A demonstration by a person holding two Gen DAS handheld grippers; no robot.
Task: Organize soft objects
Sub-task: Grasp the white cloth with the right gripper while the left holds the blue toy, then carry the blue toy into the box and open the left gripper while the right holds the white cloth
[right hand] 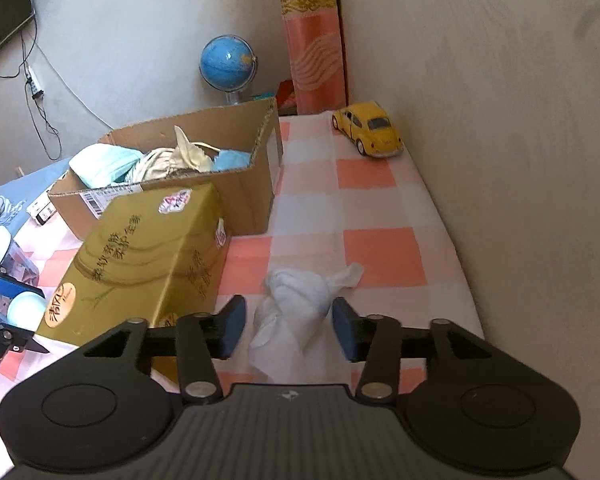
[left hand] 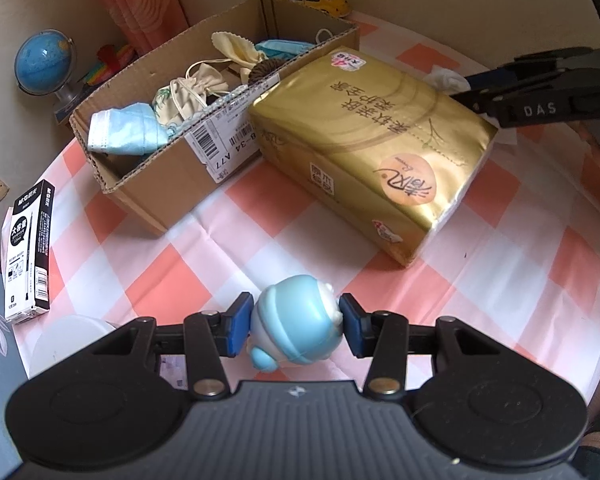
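My left gripper (left hand: pixel 296 324) is shut on a light-blue and white squishy toy (left hand: pixel 296 320), held just above the checked tablecloth. My right gripper (right hand: pixel 288 324) is open, its pads on either side of a crumpled white tissue (right hand: pixel 296 300) lying on the cloth, not touching it. A cardboard box (left hand: pixel 172 168) holds blue face masks (left hand: pixel 128 130), cream drawstring pouches (left hand: pixel 196 88) and cloths. The box also shows in the right wrist view (right hand: pixel 244 192). A gold tissue pack (left hand: pixel 372 140) lies against the box, between the two grippers.
A yellow toy car (right hand: pixel 370 130) stands at the back by the wall. A blue globe (left hand: pixel 44 62) and a pink curtain (right hand: pixel 316 40) are behind the box. A black-and-white pen box (left hand: pixel 28 252) lies at the left table edge.
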